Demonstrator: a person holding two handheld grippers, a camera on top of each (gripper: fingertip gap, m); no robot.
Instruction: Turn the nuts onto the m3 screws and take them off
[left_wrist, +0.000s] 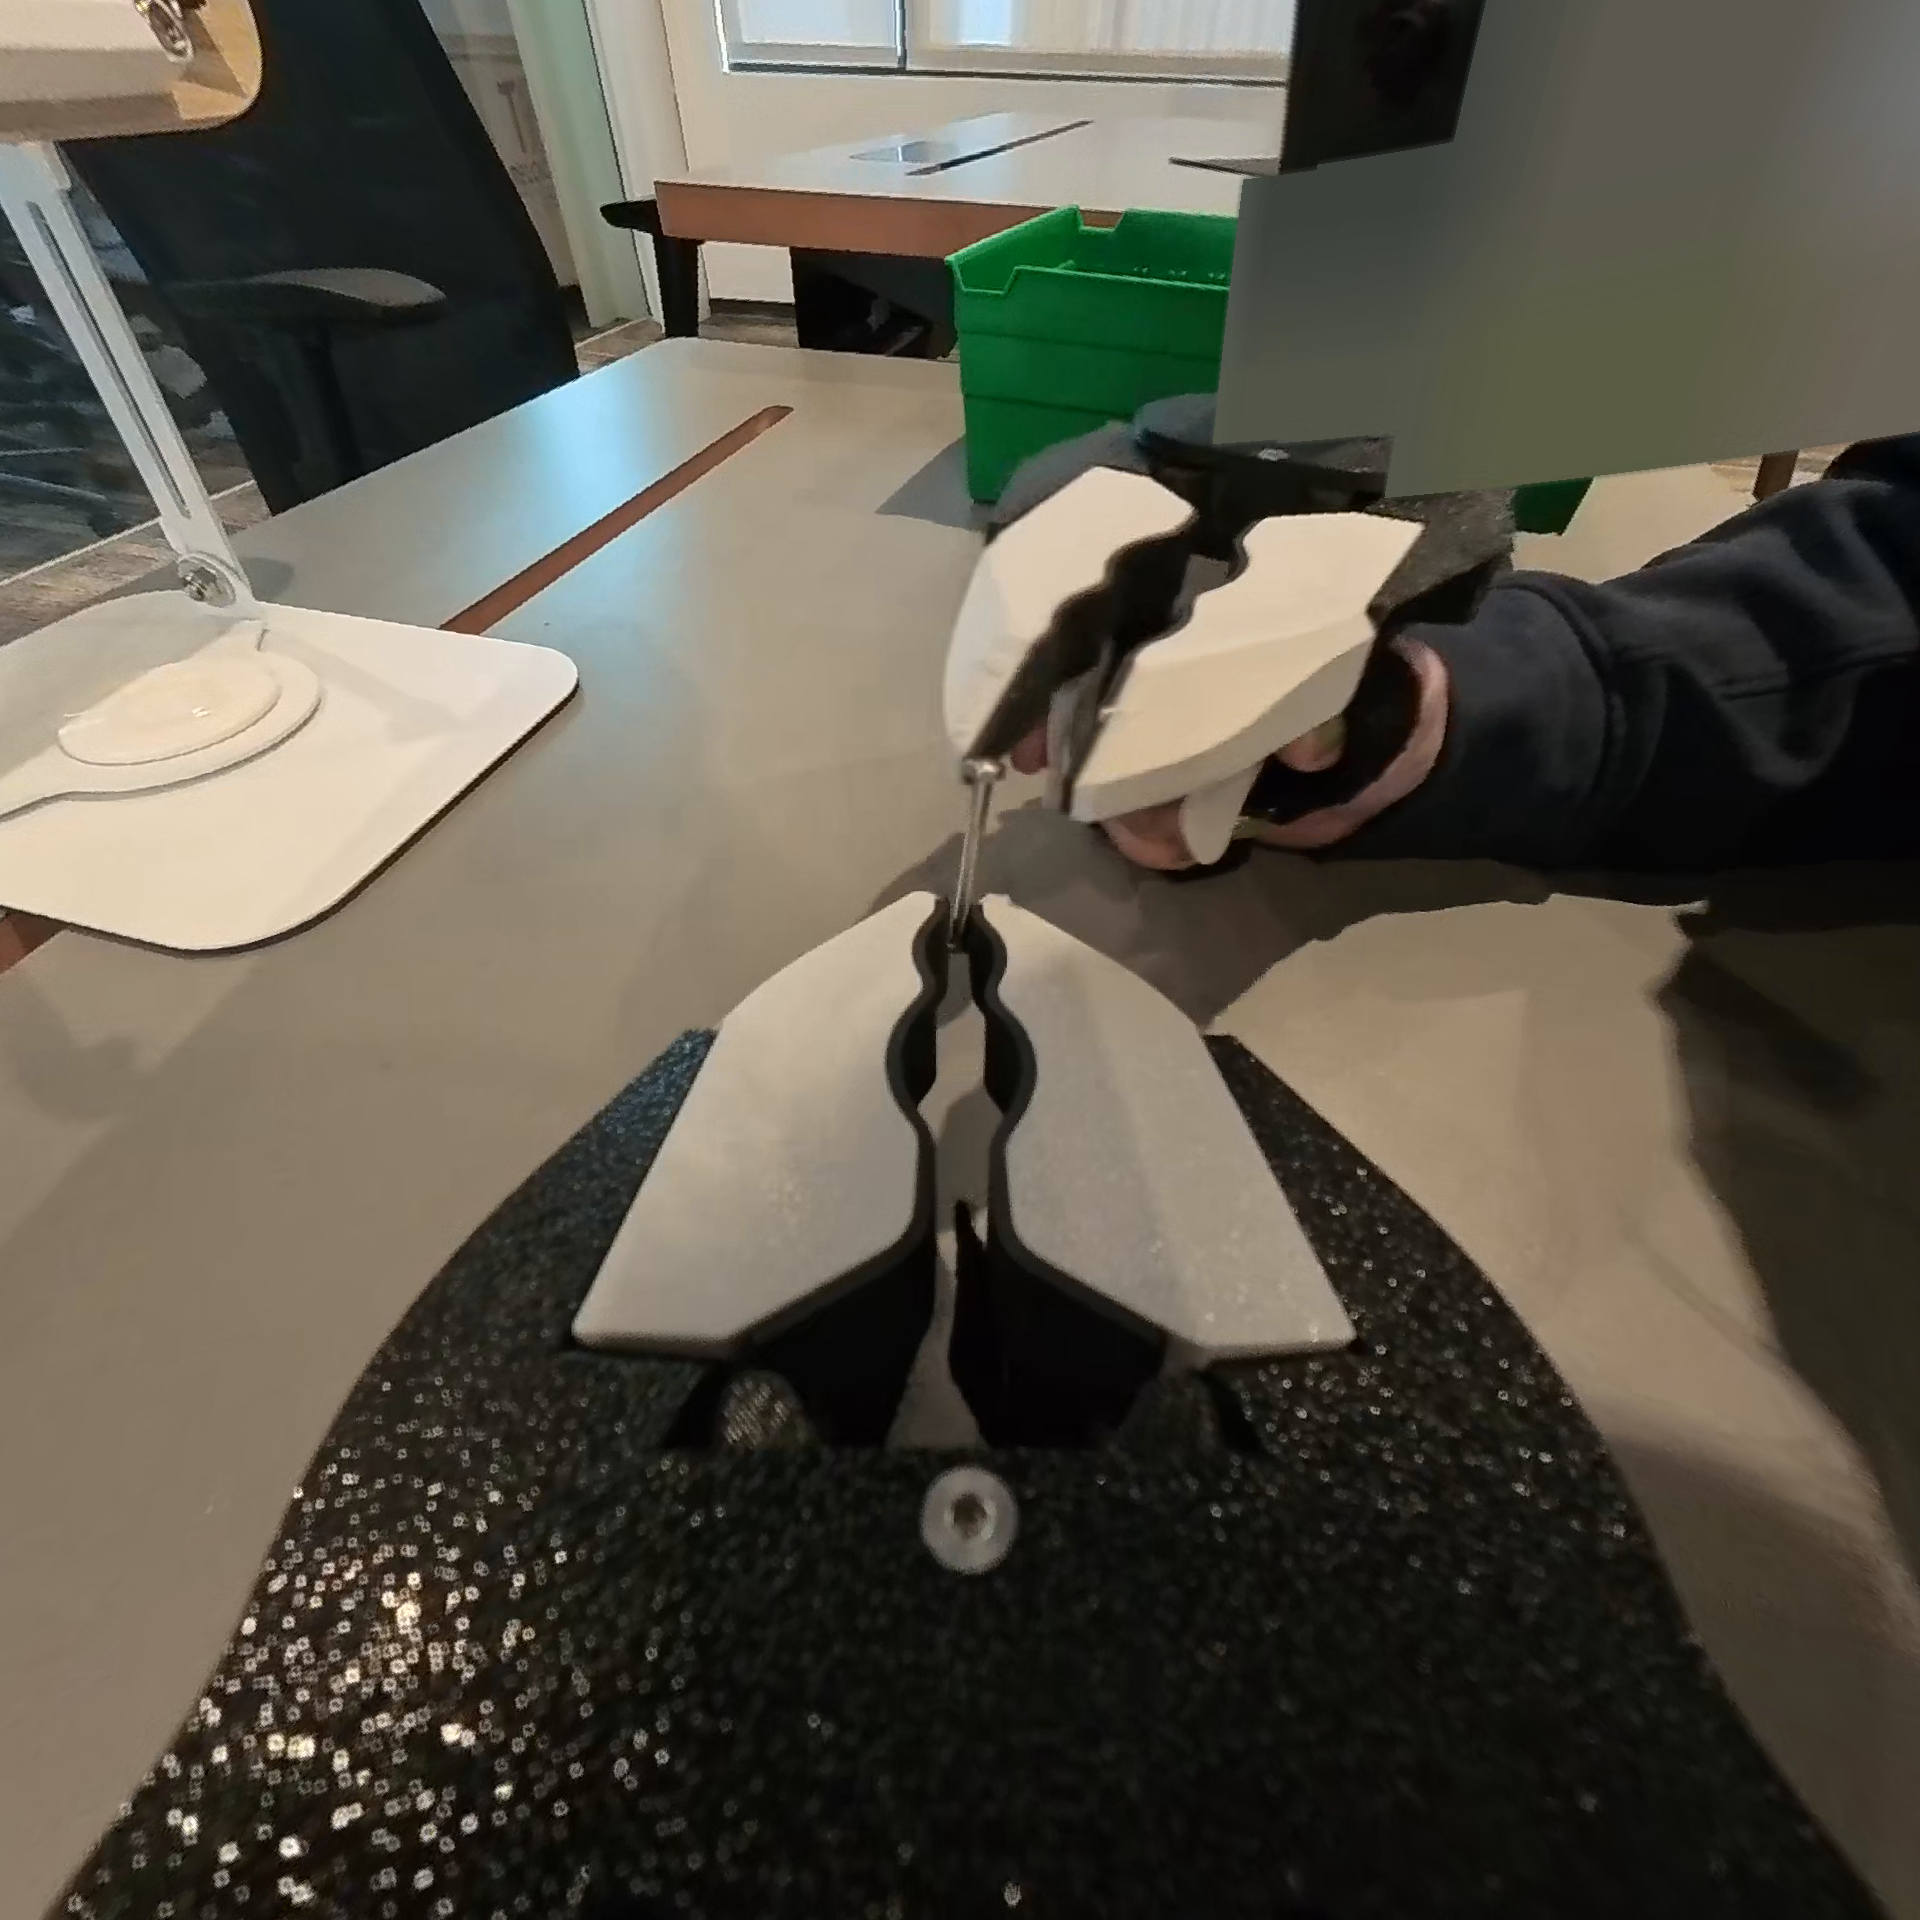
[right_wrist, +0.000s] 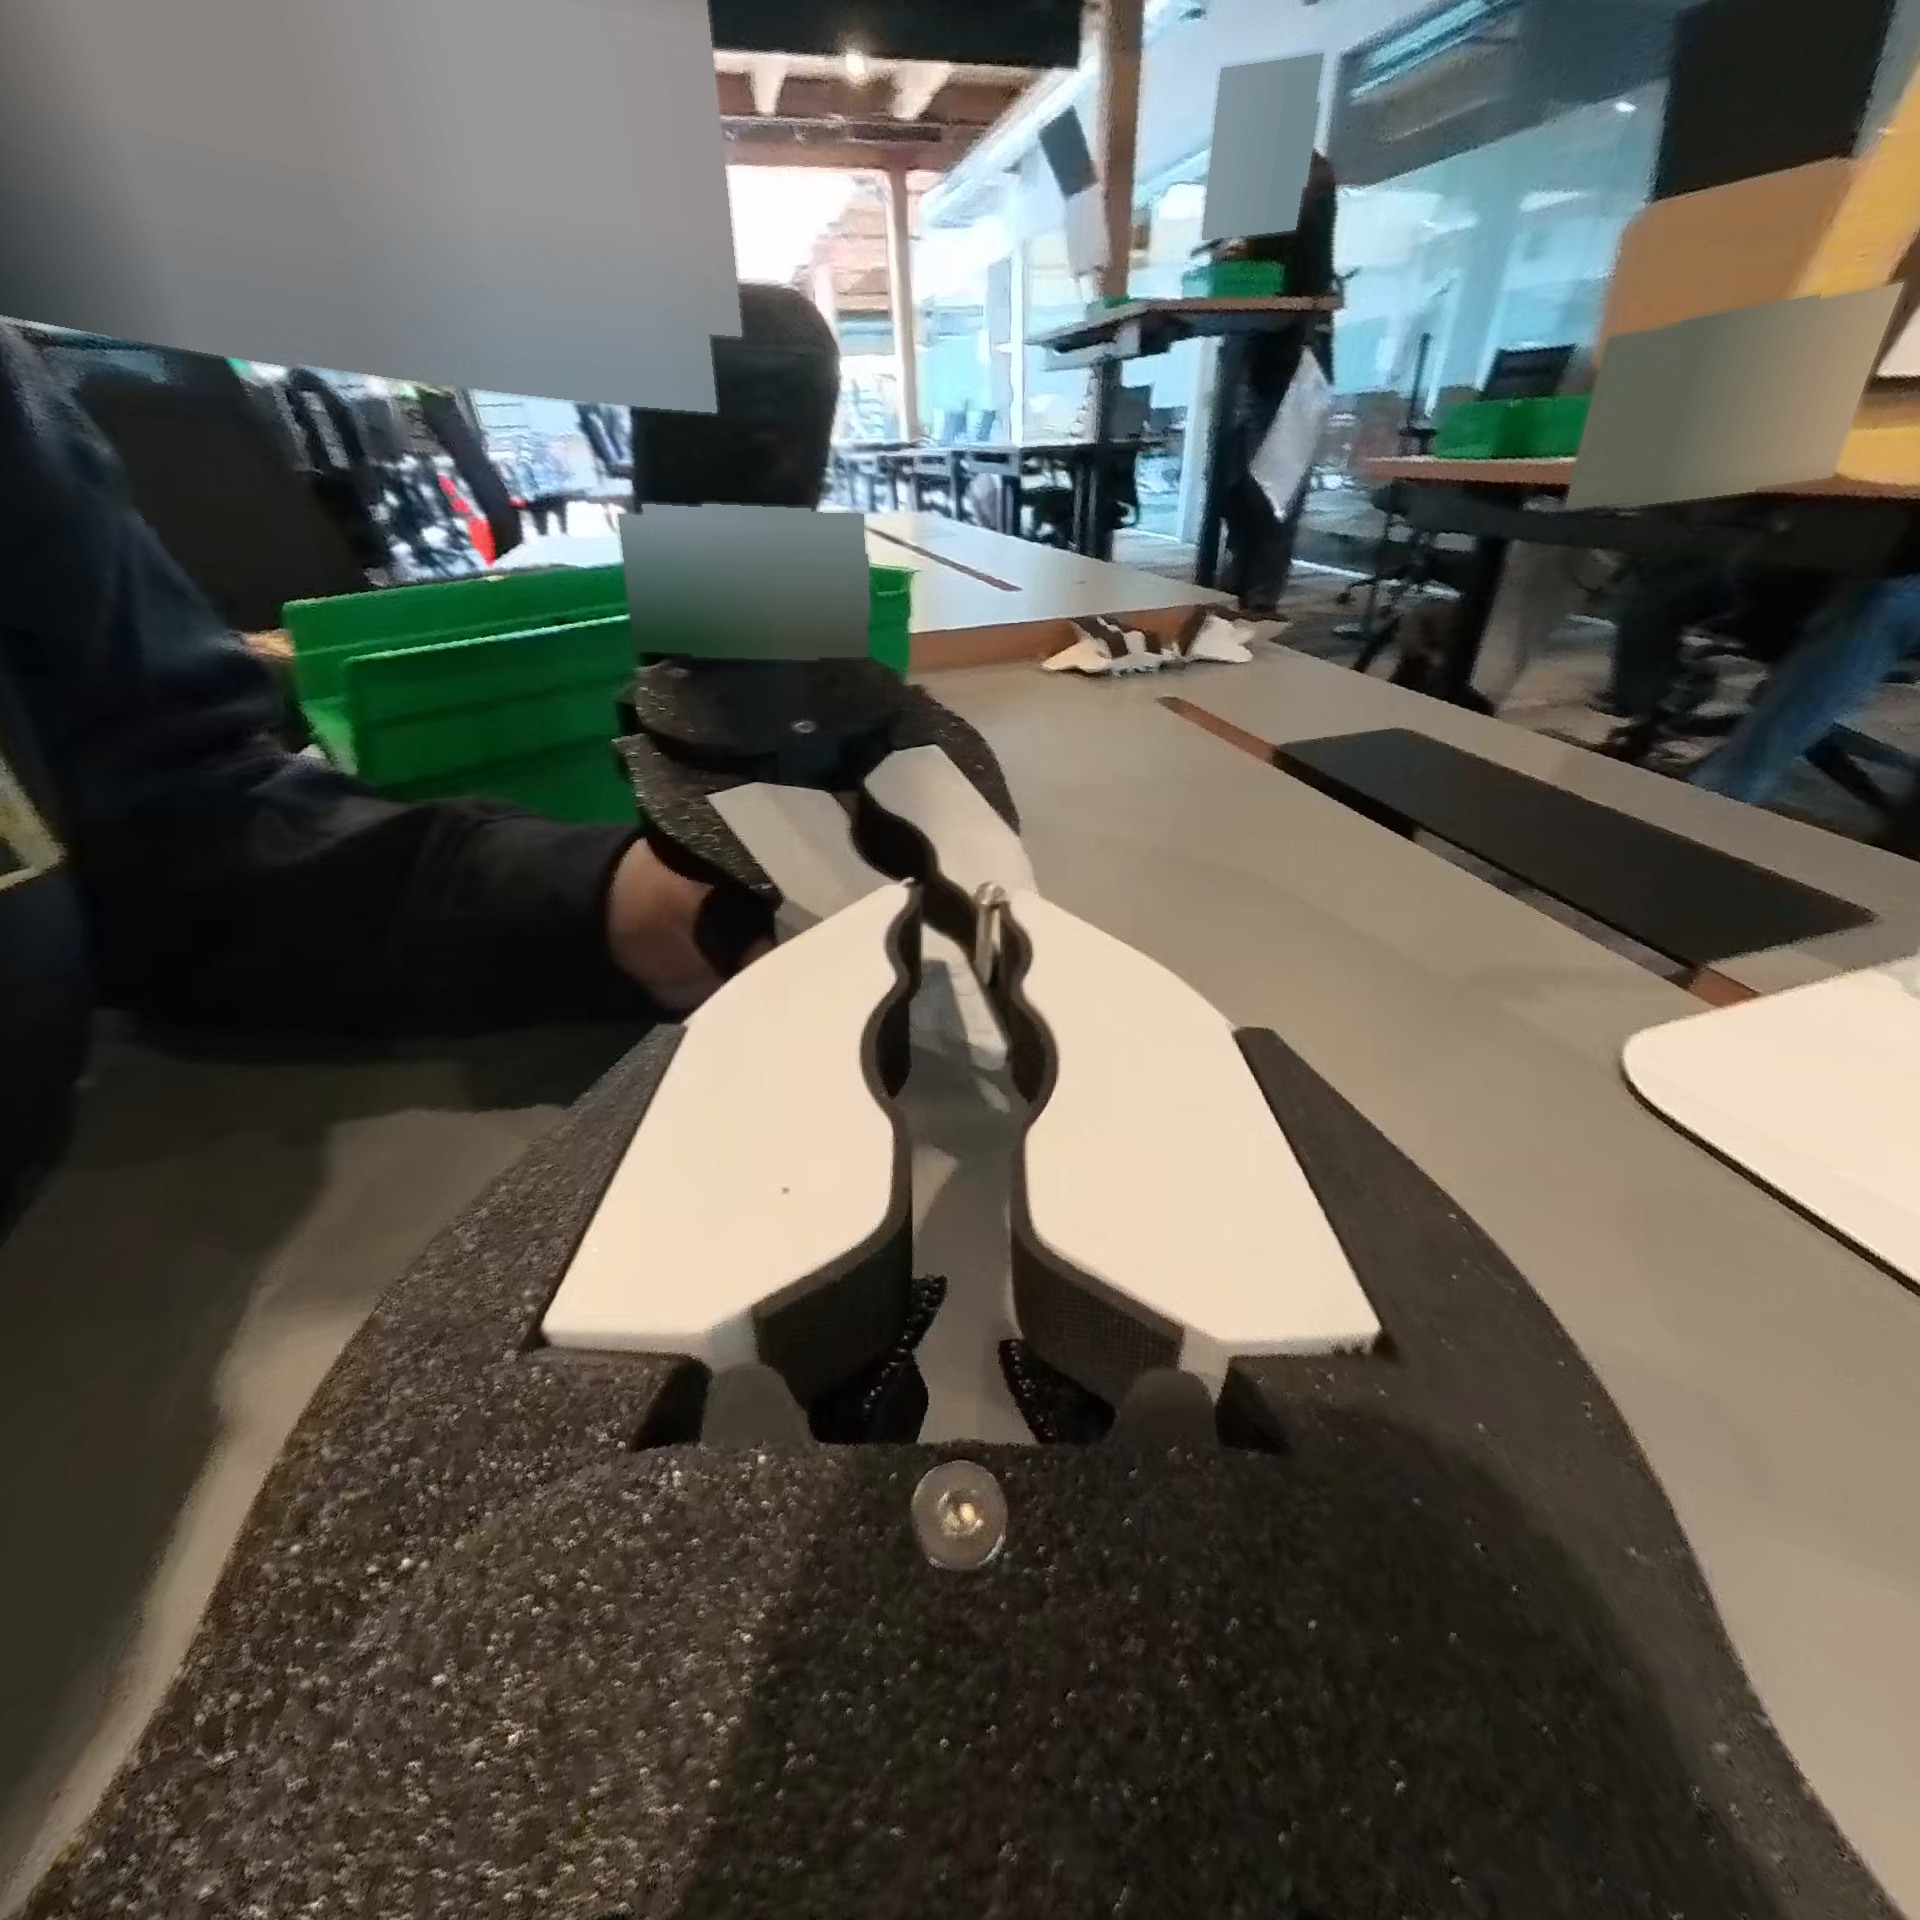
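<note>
Left tool is clamped tight on the screw, which sticks up off the counter. Right tool sits just beside the screw's head, jaws narrowly apart, gripping nothing.

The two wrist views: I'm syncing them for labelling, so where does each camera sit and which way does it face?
Left wrist view: on the left gripper, facing along its fingers; they clamp a screw.
Right wrist view: on the right gripper, facing the left gripper and its sleeved hand.
Shared: screw, grey table, green bins.
</note>
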